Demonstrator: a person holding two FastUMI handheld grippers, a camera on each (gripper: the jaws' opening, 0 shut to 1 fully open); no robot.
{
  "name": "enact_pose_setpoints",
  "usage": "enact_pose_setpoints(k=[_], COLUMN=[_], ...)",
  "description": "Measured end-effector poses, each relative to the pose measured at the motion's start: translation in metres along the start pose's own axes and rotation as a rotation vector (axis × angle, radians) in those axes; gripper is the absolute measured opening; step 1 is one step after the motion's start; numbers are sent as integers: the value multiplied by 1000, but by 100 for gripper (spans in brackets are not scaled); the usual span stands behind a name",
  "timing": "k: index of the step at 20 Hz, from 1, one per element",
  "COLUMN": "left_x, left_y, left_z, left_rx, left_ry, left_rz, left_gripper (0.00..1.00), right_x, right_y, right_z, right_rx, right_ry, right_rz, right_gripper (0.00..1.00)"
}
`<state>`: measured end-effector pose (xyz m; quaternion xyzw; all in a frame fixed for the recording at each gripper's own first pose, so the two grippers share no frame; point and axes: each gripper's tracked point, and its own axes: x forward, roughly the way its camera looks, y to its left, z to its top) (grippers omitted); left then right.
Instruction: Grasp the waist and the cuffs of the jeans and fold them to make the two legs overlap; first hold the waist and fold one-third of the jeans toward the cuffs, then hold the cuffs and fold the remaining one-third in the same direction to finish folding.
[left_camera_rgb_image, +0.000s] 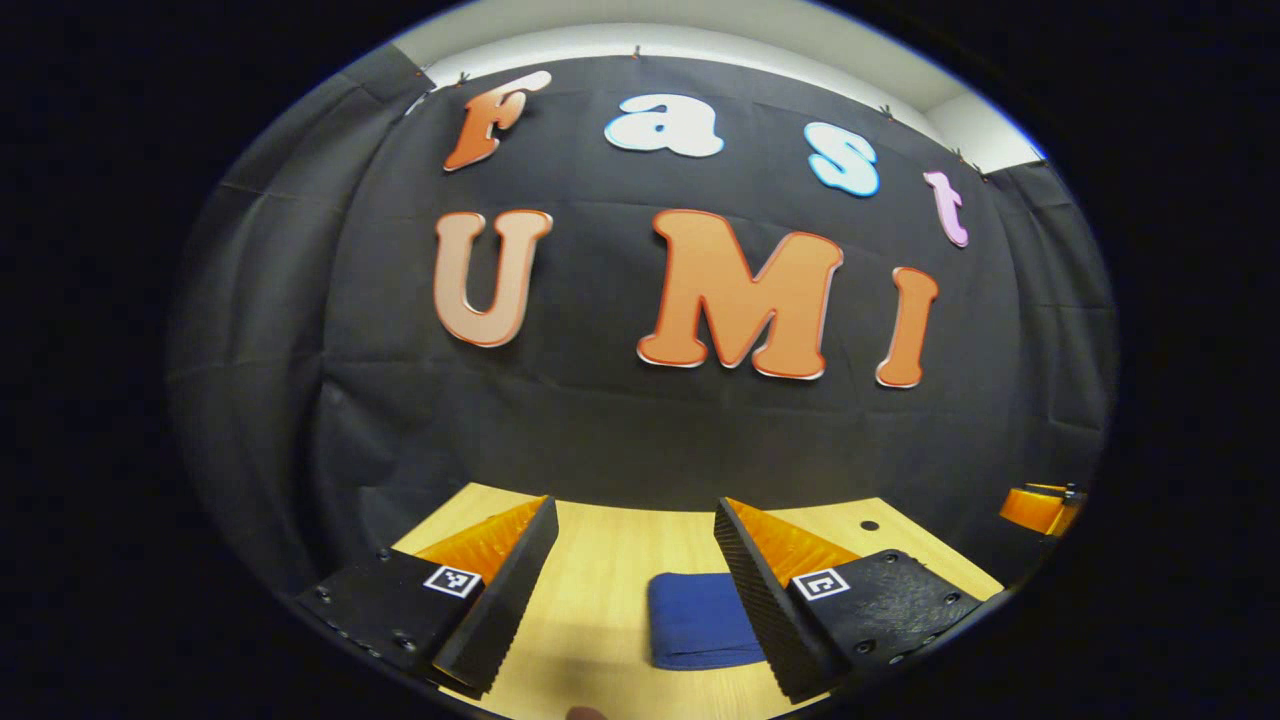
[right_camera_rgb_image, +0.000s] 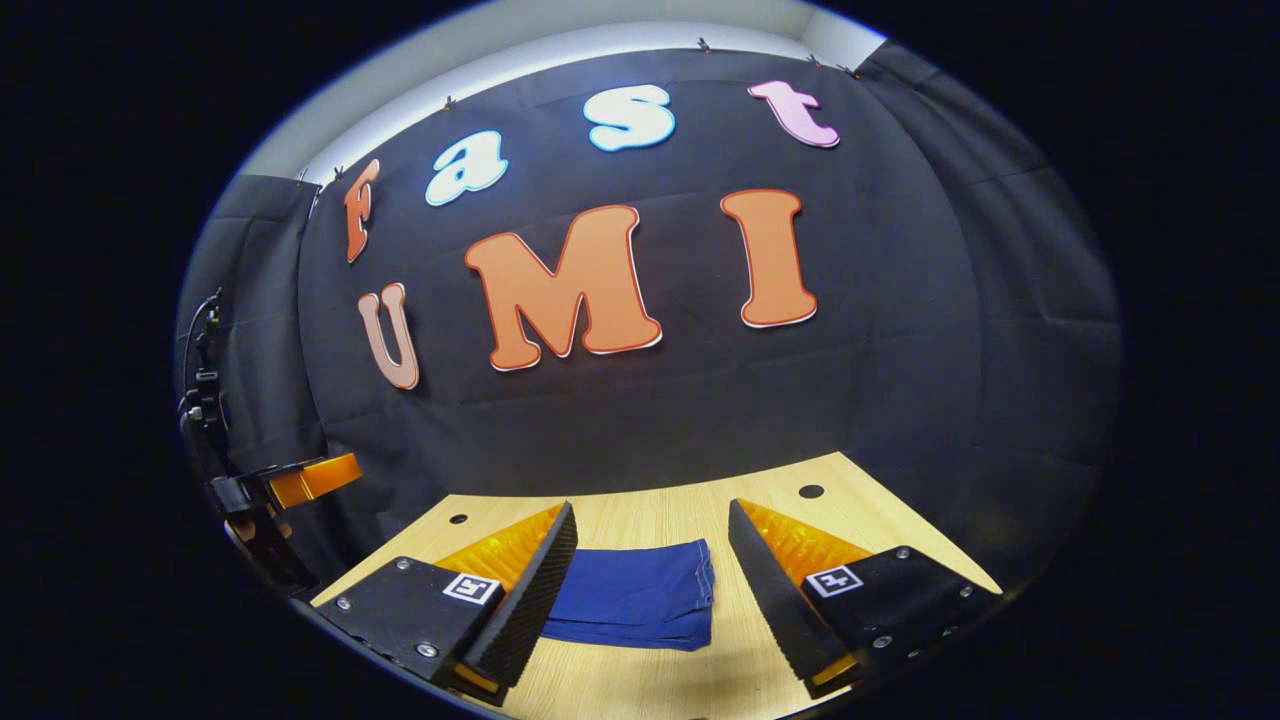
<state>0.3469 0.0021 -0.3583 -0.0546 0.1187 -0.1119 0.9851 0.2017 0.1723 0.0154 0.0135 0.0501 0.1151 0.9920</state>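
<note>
Jeans (left_camera_rgb_image: 698, 620) lay folded into a compact blue bundle on the wooden table (left_camera_rgb_image: 600, 560) in the left gripper view, near the bottom of the scene. The left gripper (left_camera_rgb_image: 633, 590) hung above the table with its two black, ridged fingers spread wide and nothing between them; the bundle sat in the gap toward the right-hand finger, whose tip hid part of the cloth. Whether that finger touched the denim could not be told. At the far right edge an orange-and-black part of the right gripper (left_camera_rgb_image: 1040, 505) showed, too small to judge its opening.

Seen from the right gripper view, the jeans (right_camera_rgb_image: 635, 595) were a flat, layered blue rectangle on the table (right_camera_rgb_image: 640, 680), its stacked edges visible along the near side. The right gripper (right_camera_rgb_image: 650, 585) was likewise held wide apart and empty, with the folded denim lying between its fingers; the left-hand finger overlapped one end of the bundle. At the left edge the left gripper (right_camera_rgb_image: 290, 485) appeared, well apart from the jeans
</note>
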Motion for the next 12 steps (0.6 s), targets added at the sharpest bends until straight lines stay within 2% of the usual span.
enact_pose_setpoints(k=[1,2,4,9,10,12], left_x=[-1,-3,-7,-19,-21,-25], left_y=[11,19,32,54,58,53], left_z=[3,7,17,39,43,50], left_rx=[-26,-51,-71,-51,-44,-38], left_ry=[-5,-12,-38,-82,-90,-104], left_rz=[16,25,50,70,80,63], left_gripper=[97,97,97,97,97,99], right_x=[-6,-8,-11,-15,-15,-17], right_y=[6,9,9,1,-2,-6], right_z=[5,9,13,20,24,28], right_rx=[13,17,13,69,86,110], right_ry=[-19,-39,-63,-78,-91,-92], right_rz=[4,9,5,-12,-16,-20], right_gripper=[100,96,95,95,100,100])
